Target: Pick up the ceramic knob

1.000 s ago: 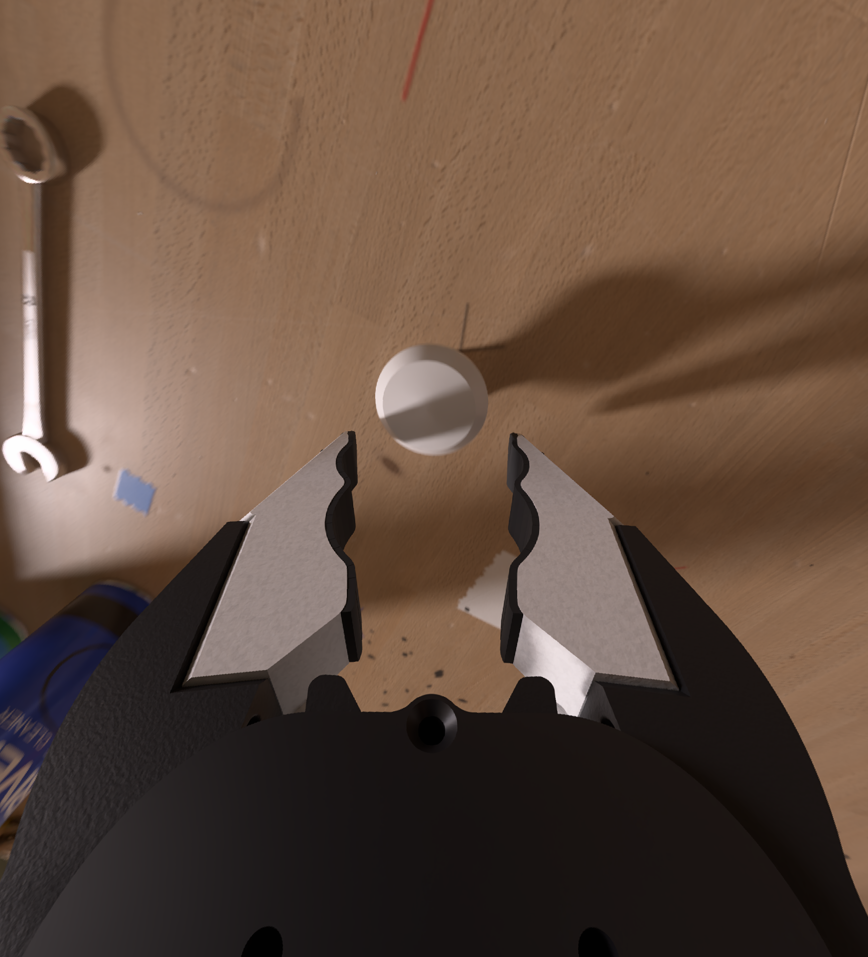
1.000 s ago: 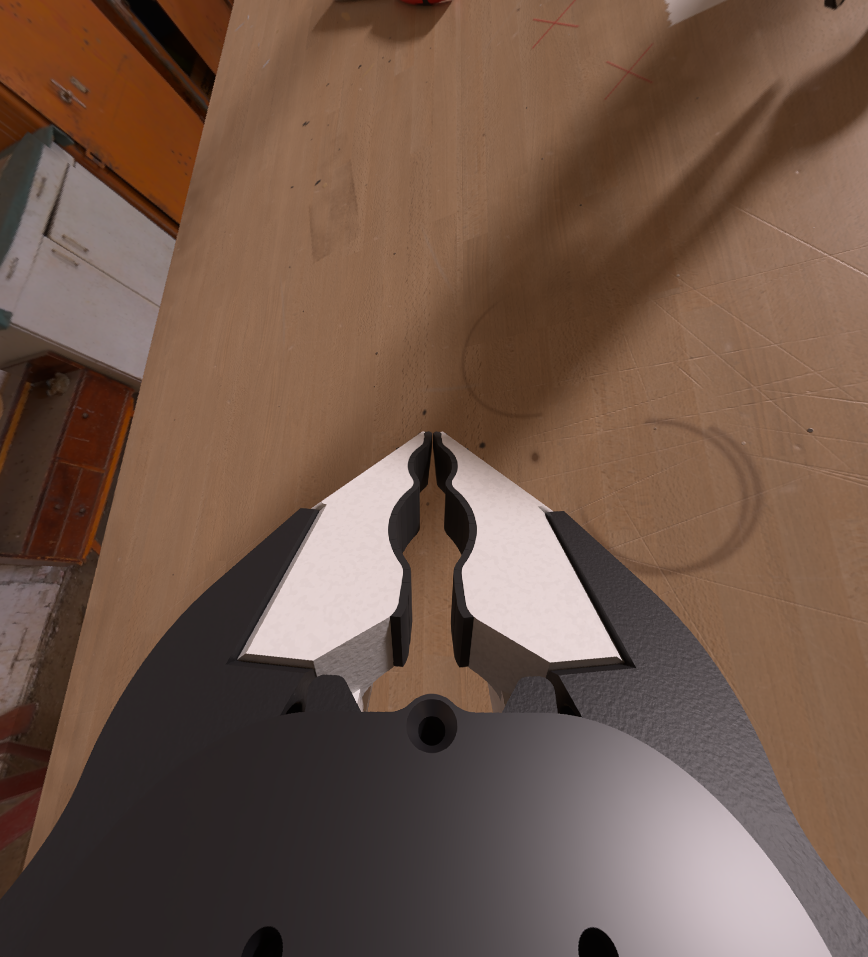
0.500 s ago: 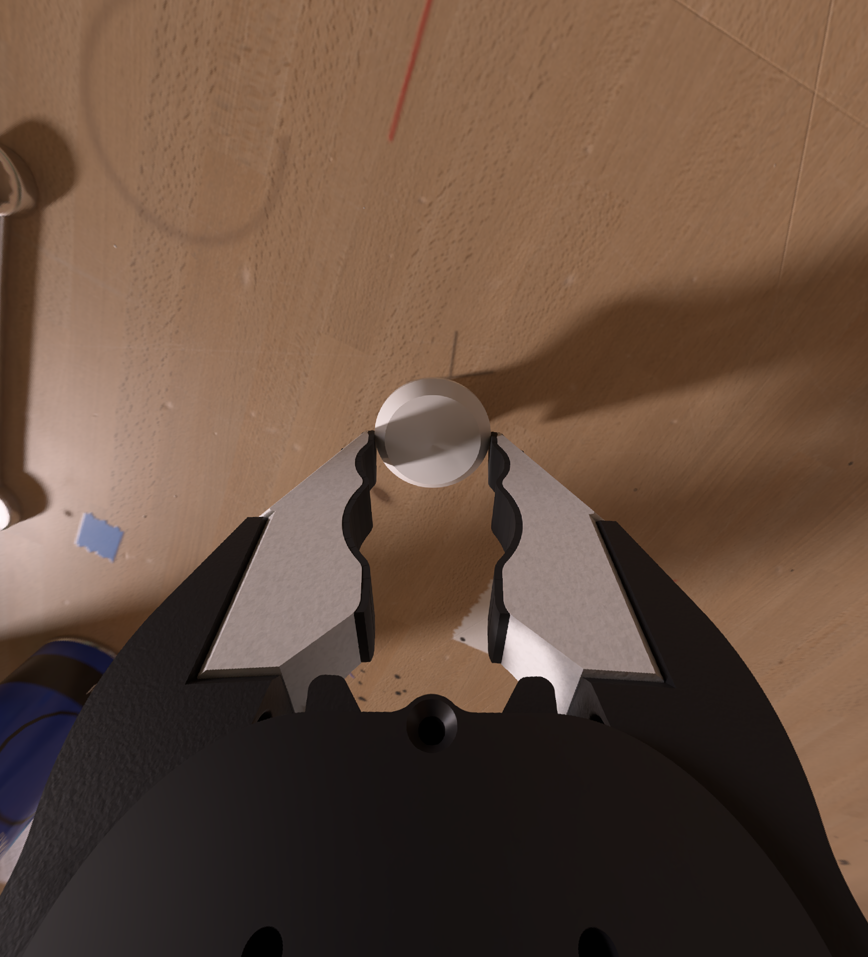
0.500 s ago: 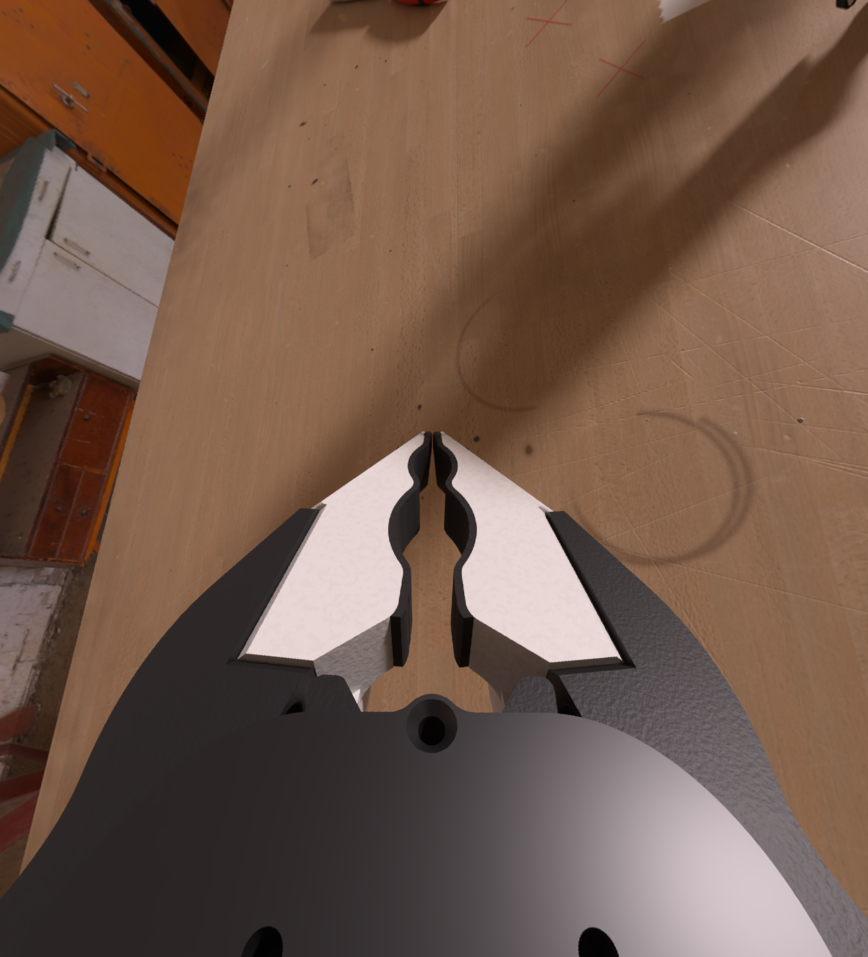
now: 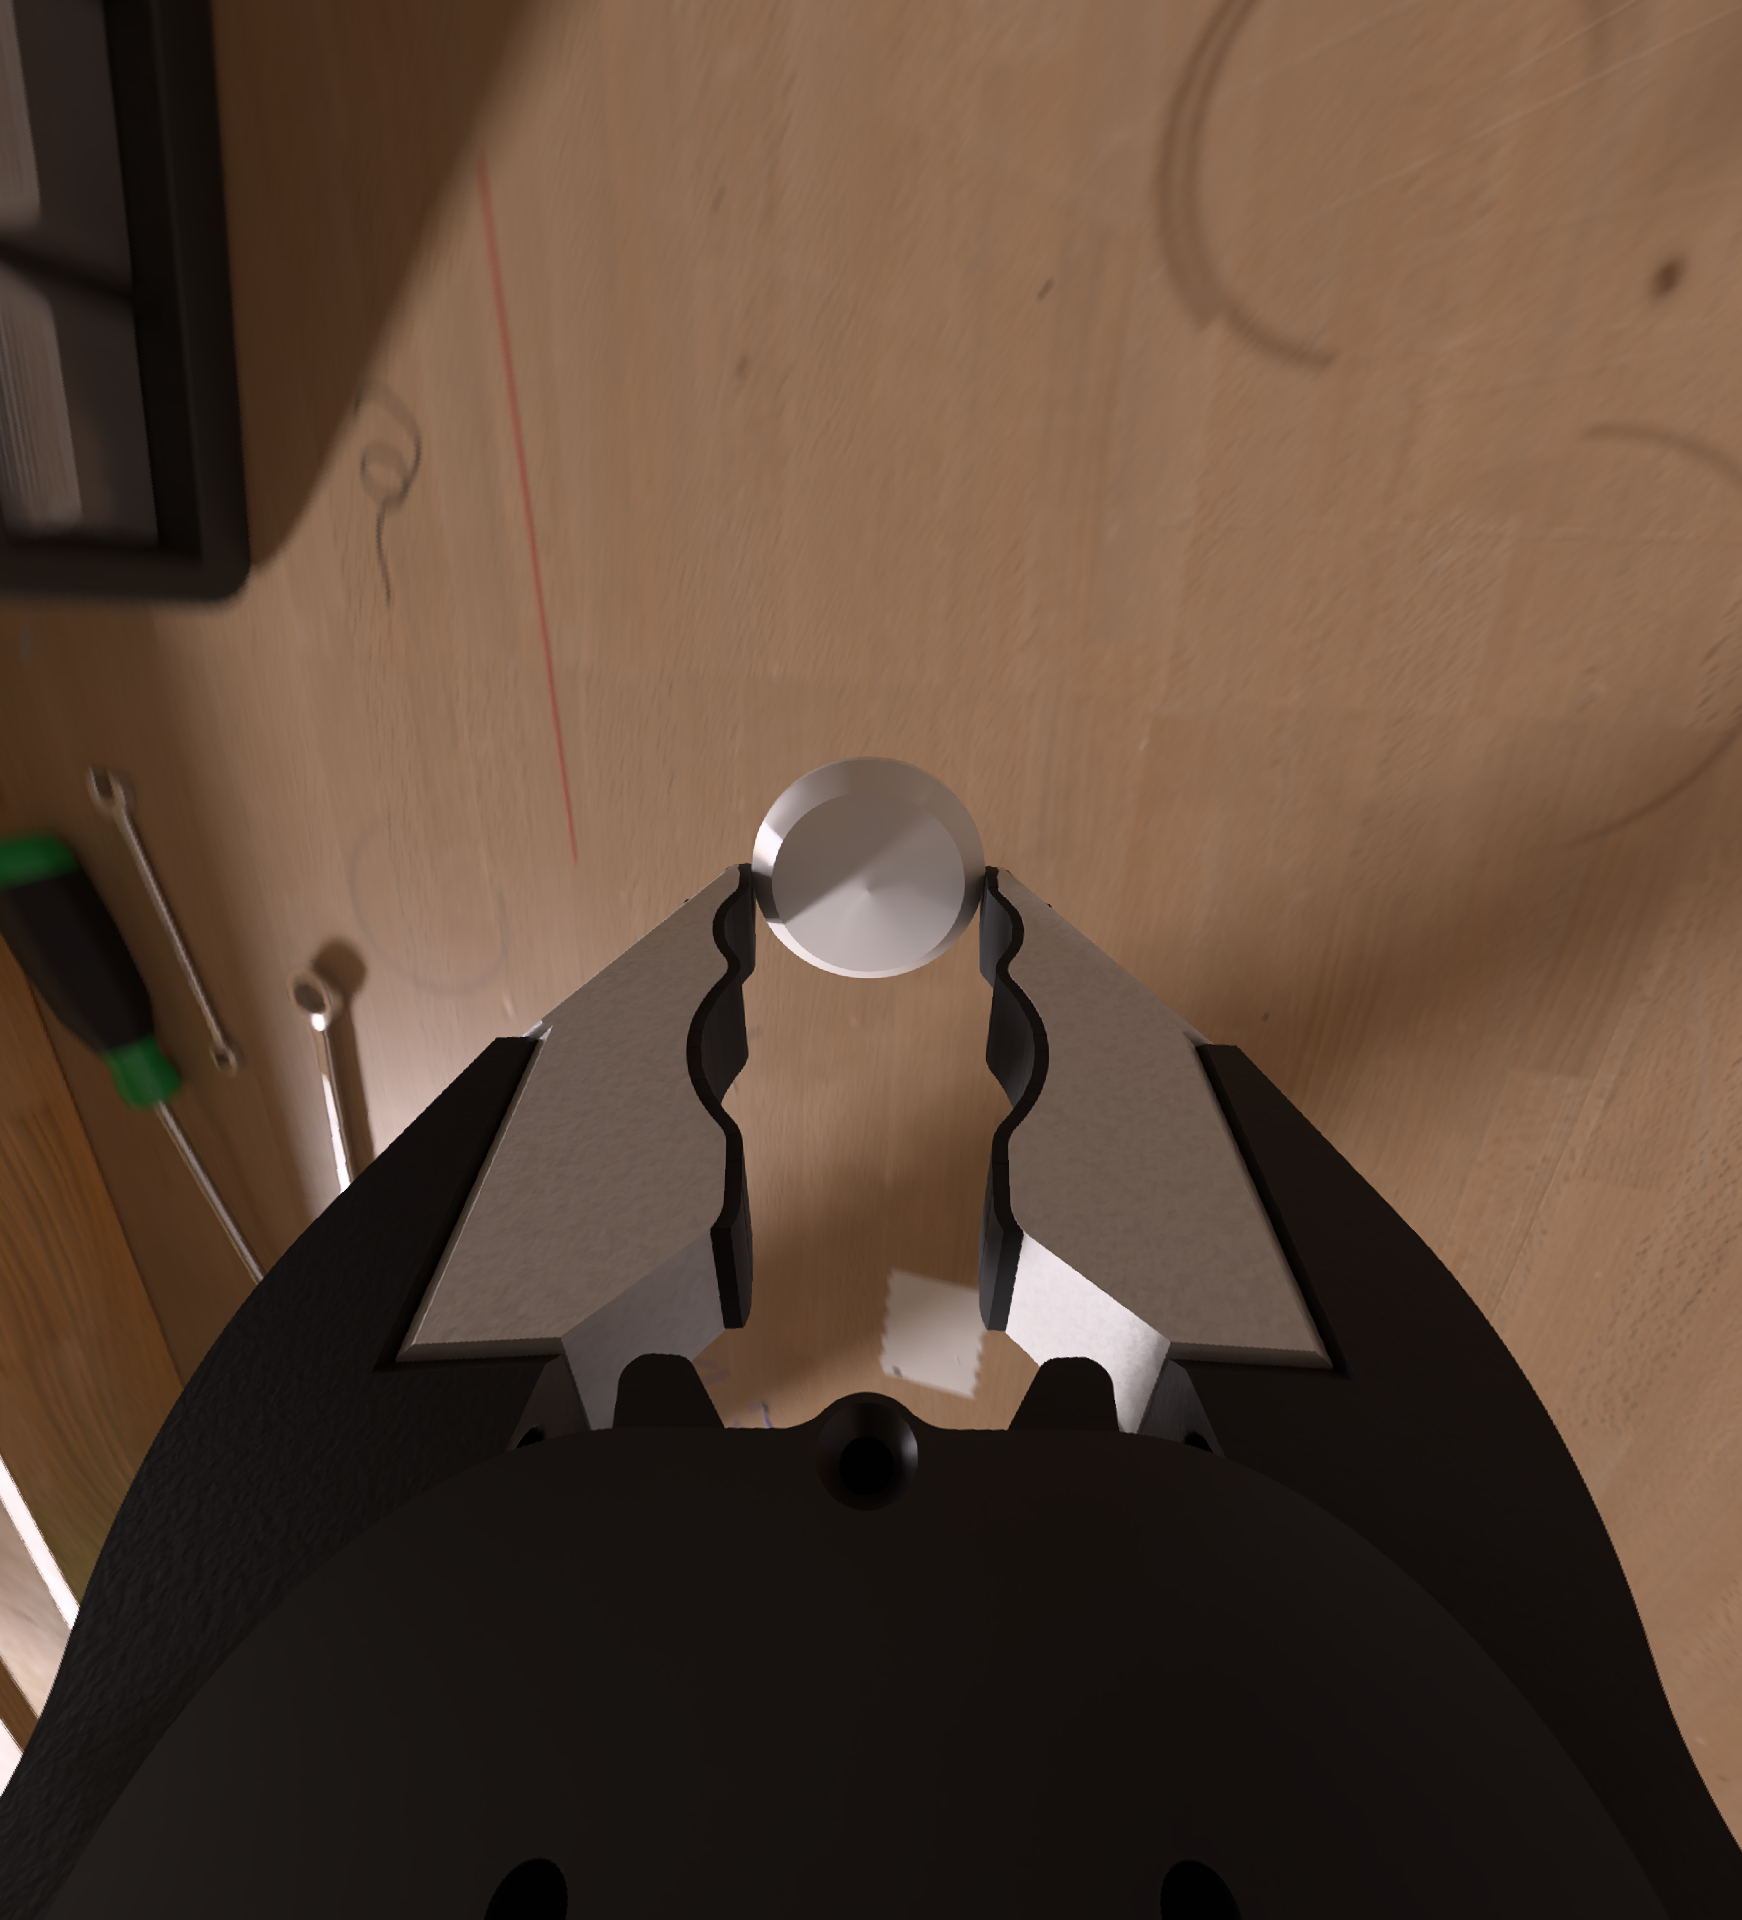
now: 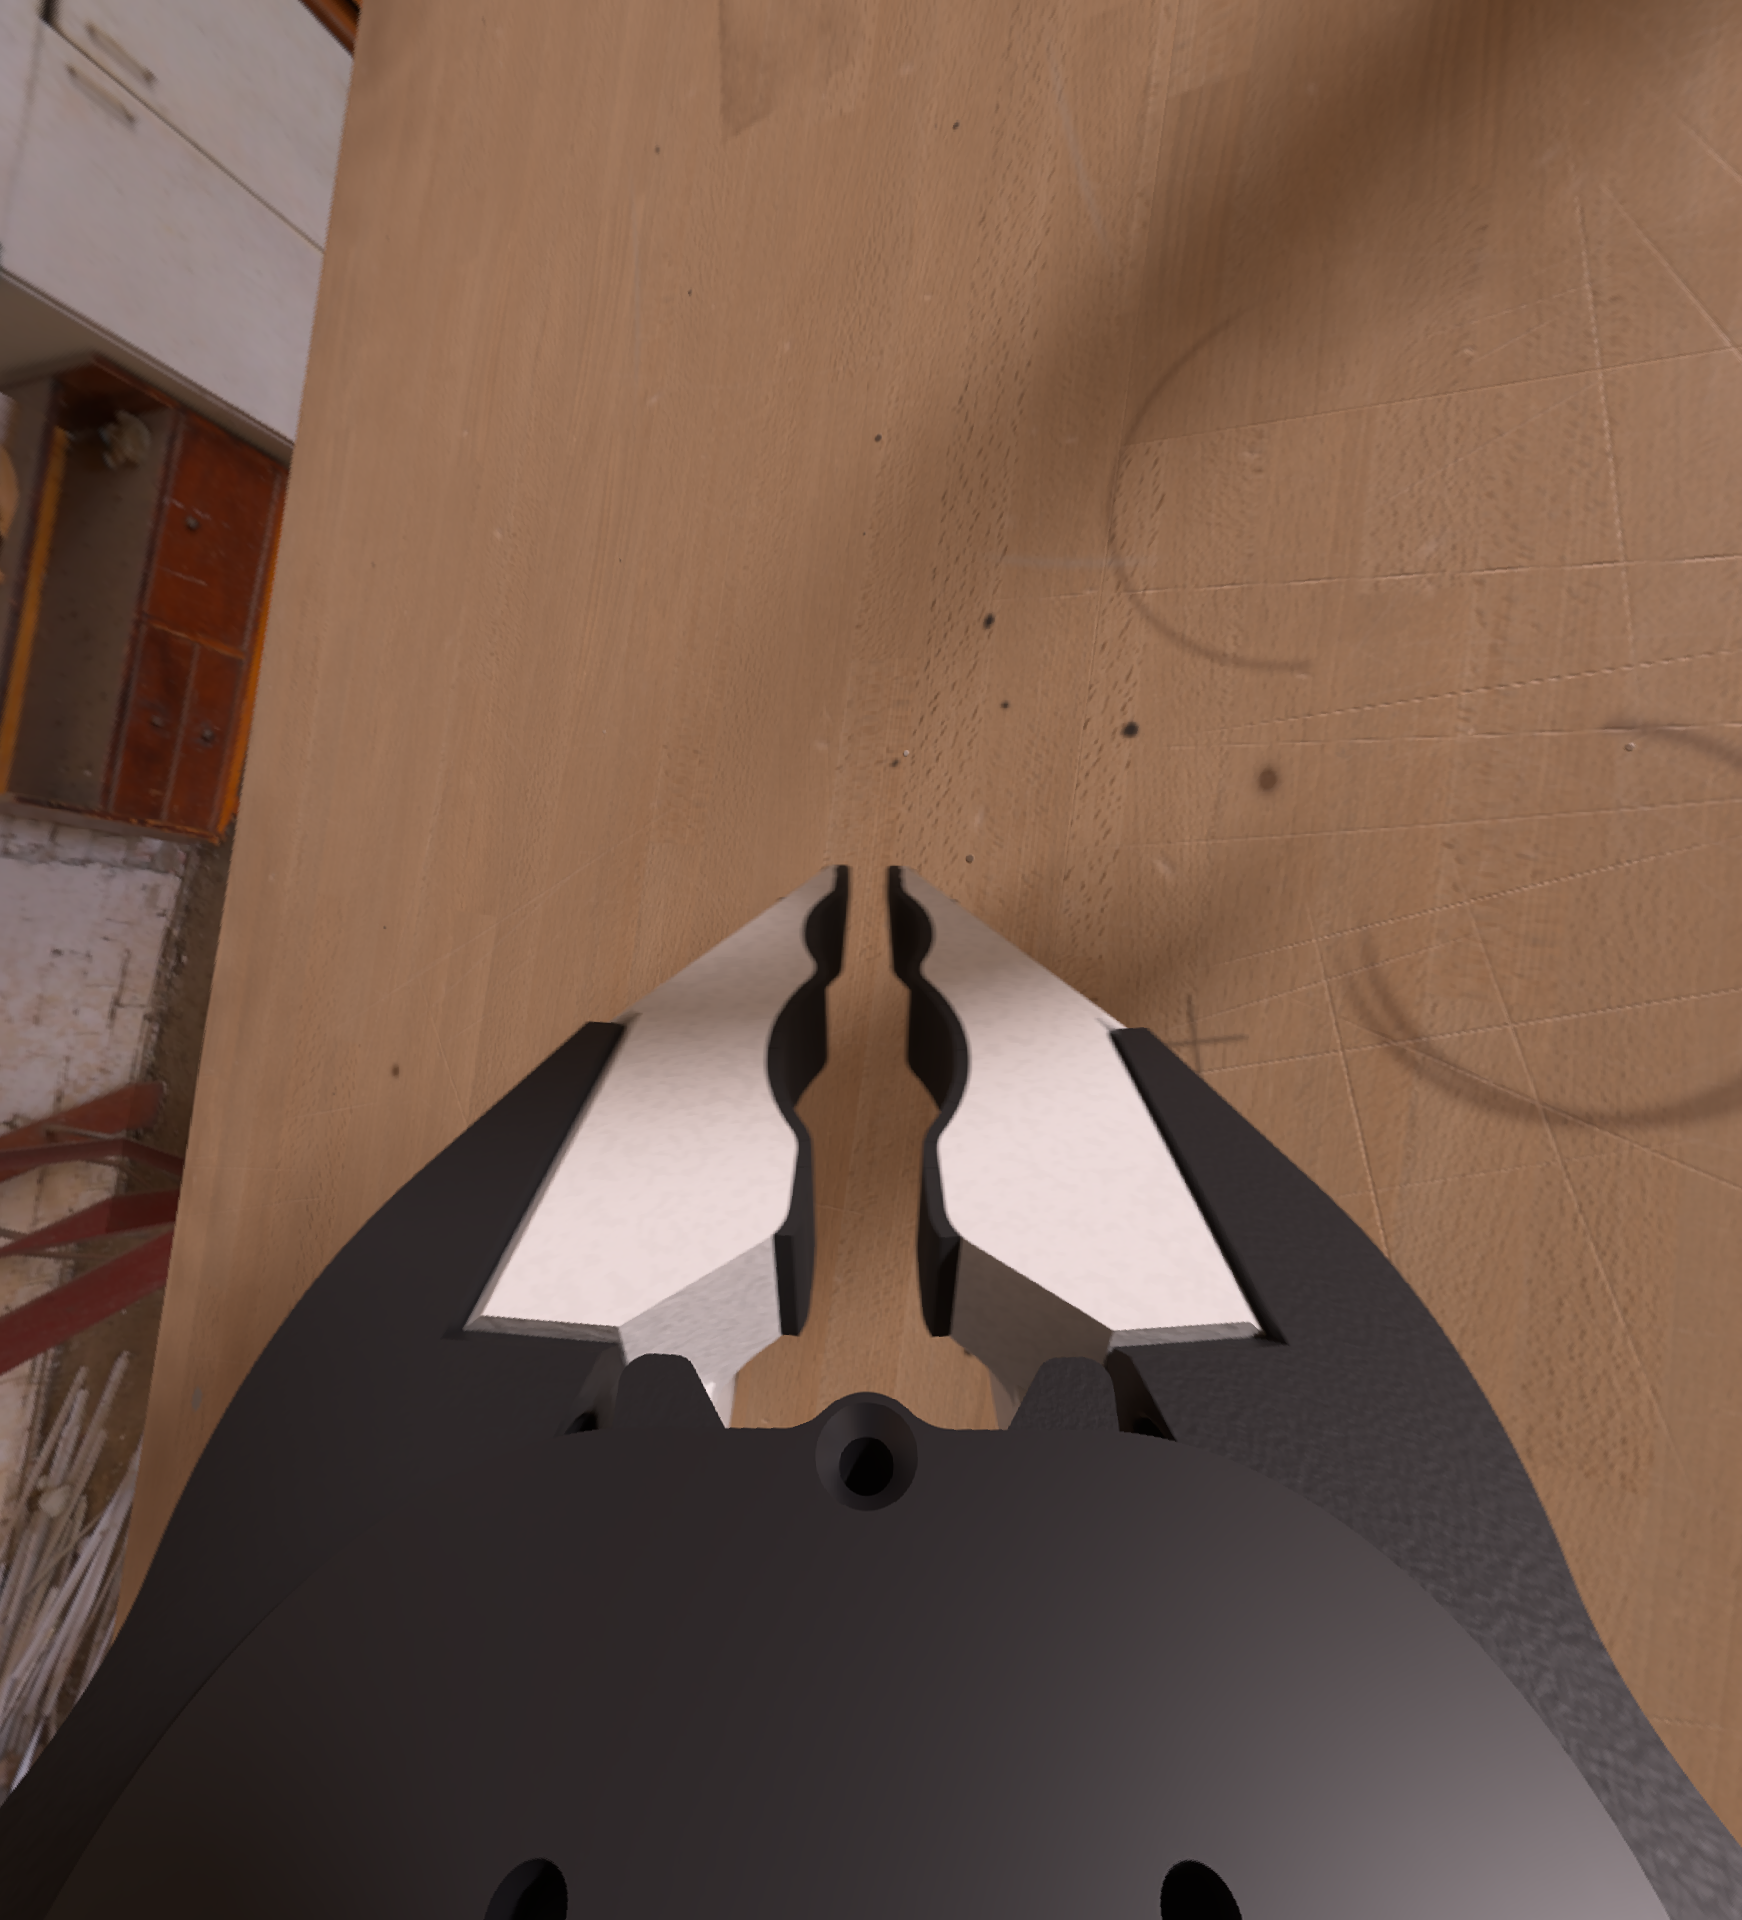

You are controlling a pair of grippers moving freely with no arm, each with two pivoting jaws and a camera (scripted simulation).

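Observation:
The ceramic knob is a round white disc with a bevelled rim. In the left wrist view it is clamped between my left gripper's two fingertips and held well above the wooden table. My left gripper is shut on it at the very tips. My right gripper hovers over bare wood in the right wrist view; its jaws are almost together with a narrow slit between the tips, and it holds nothing. The knob does not show in the right wrist view.
A black compartment tray stands at the upper left. A green-and-black screwdriver and two wrenches lie at the left. A white paper scrap lies below the left gripper. The table's left edge drops to cabinets.
My left gripper closed on the knob and has risen with it, so the table looks farther off. My right gripper's tips have parted by a thin slit and it has shifted over the table.

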